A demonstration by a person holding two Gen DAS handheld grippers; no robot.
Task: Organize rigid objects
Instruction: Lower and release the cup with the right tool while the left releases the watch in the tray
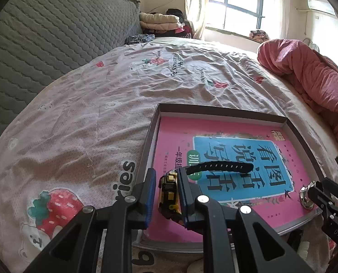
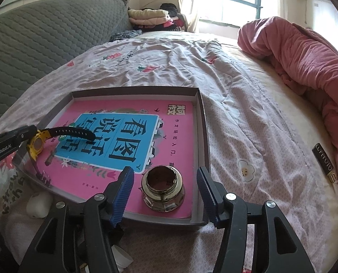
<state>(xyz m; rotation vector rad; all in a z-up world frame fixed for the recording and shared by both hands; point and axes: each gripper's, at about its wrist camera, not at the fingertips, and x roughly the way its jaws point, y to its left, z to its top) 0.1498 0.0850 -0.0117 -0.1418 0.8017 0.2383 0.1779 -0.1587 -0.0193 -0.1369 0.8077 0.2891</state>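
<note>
A yellow and black watch (image 1: 167,195) sits between the blue pads of my left gripper (image 1: 166,173), which is shut on its case. Its black strap (image 1: 221,167) juts out over the pink book (image 1: 175,132). From the right wrist view the watch (image 2: 37,144) hangs just above the book (image 2: 173,136), held by the left gripper (image 2: 21,136). The book lies in a shallow grey box (image 2: 203,125). A small glass jar (image 2: 162,191) stands on the book's near corner. My right gripper (image 2: 165,170) straddles the jar, open, with both pads clear of it.
The box lies on a bed with a strawberry-print sheet (image 2: 169,63). A rolled pink quilt (image 2: 305,56) fills the right side and a black tube (image 2: 325,161) lies beside it. A white object (image 2: 39,204) sits left of the box. A grey quilted headboard (image 2: 43,41) runs along the left.
</note>
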